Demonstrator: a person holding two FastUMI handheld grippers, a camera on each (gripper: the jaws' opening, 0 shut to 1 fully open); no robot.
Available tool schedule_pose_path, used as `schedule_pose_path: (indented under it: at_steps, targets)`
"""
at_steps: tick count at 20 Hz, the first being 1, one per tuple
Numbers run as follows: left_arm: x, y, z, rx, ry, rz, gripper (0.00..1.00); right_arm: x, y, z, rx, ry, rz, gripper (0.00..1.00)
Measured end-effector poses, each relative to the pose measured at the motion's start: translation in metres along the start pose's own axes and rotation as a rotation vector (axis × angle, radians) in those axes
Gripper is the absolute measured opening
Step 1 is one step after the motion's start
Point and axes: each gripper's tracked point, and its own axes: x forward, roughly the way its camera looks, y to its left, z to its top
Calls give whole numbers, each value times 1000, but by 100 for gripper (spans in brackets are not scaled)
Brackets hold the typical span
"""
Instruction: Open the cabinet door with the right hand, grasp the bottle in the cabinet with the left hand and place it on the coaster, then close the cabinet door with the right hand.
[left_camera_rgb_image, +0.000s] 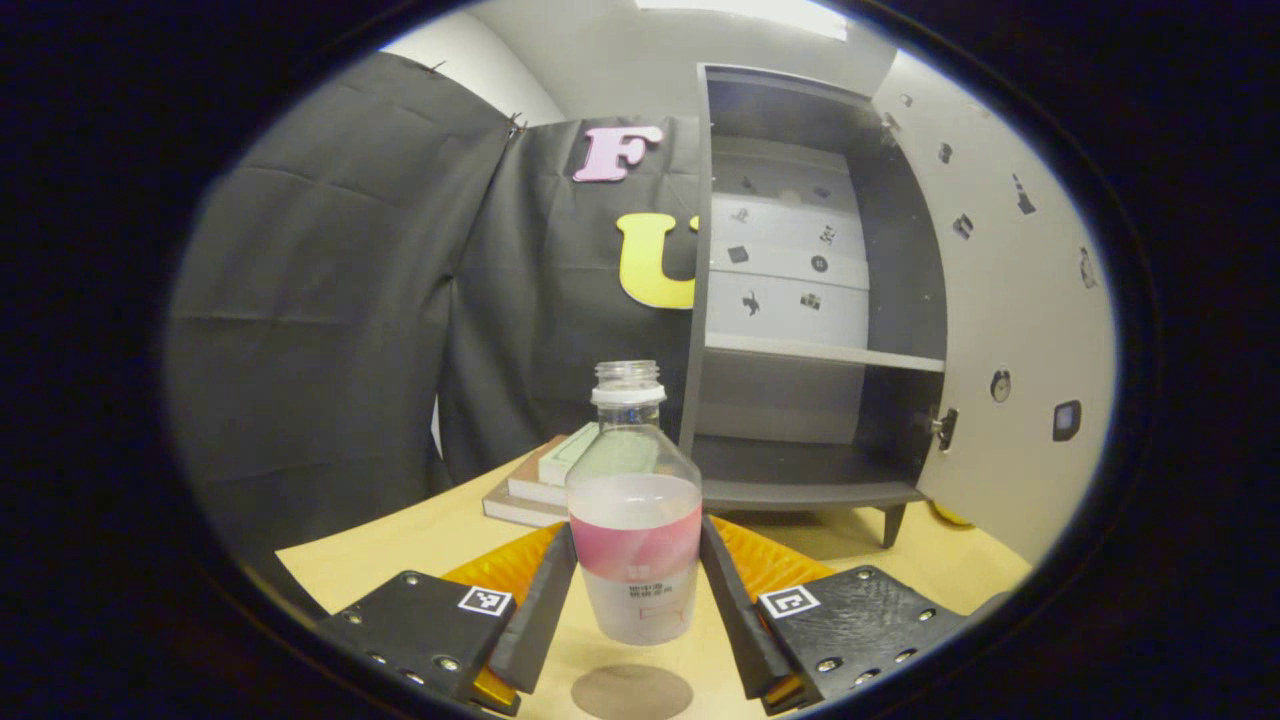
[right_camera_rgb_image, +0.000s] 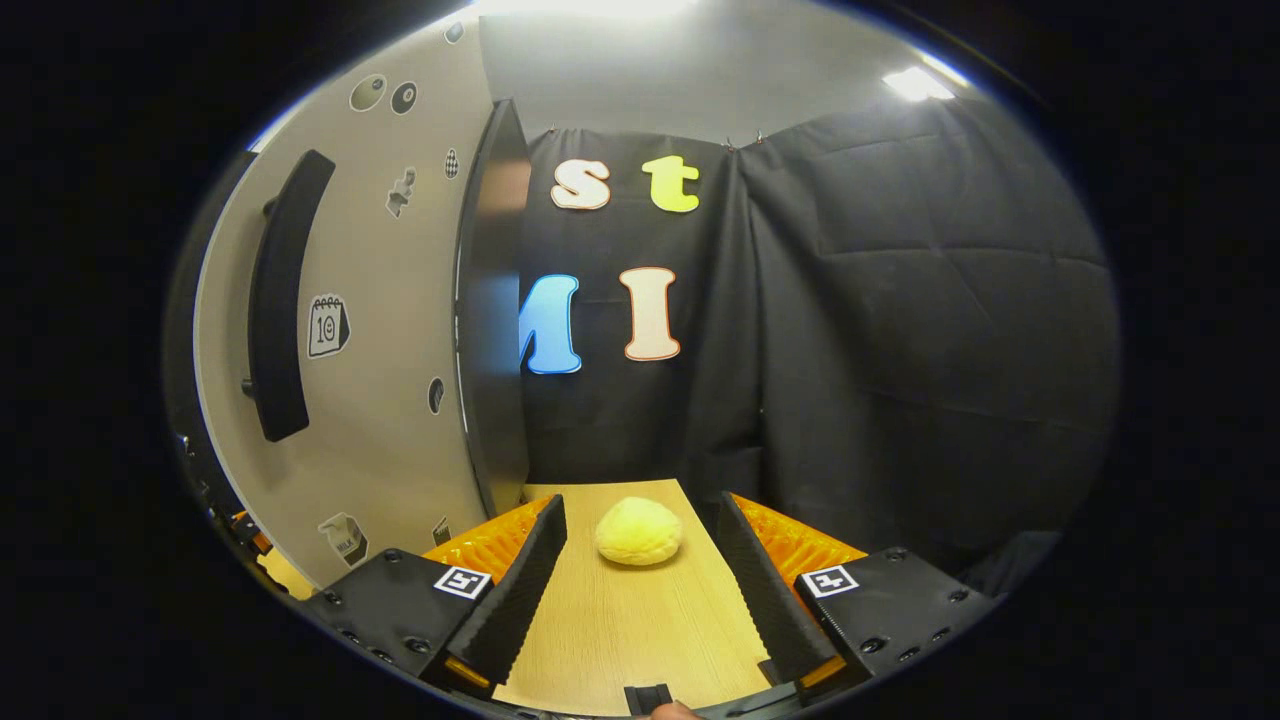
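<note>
Left gripper view: left gripper (left_camera_rgb_image: 636, 590), fingers clamped on either side of the bottle (left_camera_rgb_image: 634, 510), both pressing on its labelled lower body. Bottle clear, upright, no cap on its neck, pink band on the label, its base held above the wooden table (left_camera_rgb_image: 380, 560). Coaster (left_camera_rgb_image: 631, 692), round and brownish, flat on the table directly below the bottle, apart from it. Cabinet (left_camera_rgb_image: 800, 400) behind the bottle, grey inside, one shelf (left_camera_rgb_image: 825, 351) across the middle, lower compartment bare. Cabinet door (left_camera_rgb_image: 1010, 330) swung wide open to the right, pale, dotted with small stickers. Stack of books (left_camera_rgb_image: 540, 485) on the table left of the cabinet, behind the bottle. Right gripper view: right gripper (right_camera_rgb_image: 640, 600), fingers spread apart, nothing between them but table (right_camera_rgb_image: 620, 630). Yellow bun-shaped object (right_camera_rgb_image: 639, 531) on the table ahead, between the finger lines, untouched. Cabinet door (right_camera_rgb_image: 390, 330) at left, seen from its outer face, with a long dark handle (right_camera_rgb_image: 283, 300) standing vertical, well apart from the gripper.
</note>
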Motion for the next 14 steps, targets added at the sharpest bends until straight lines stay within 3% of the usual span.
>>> schedule_pose_path:
  at_steps: [11, 14]
  targets:
    - [-14, 1, -86, 25, 113, 8, 75, -2, 18, -3, -58, 24, 20, 93]
    - [-16, -5, -84, 56, 90, -1, 75, -2, 26, -1, -74, 17, 35, 93]
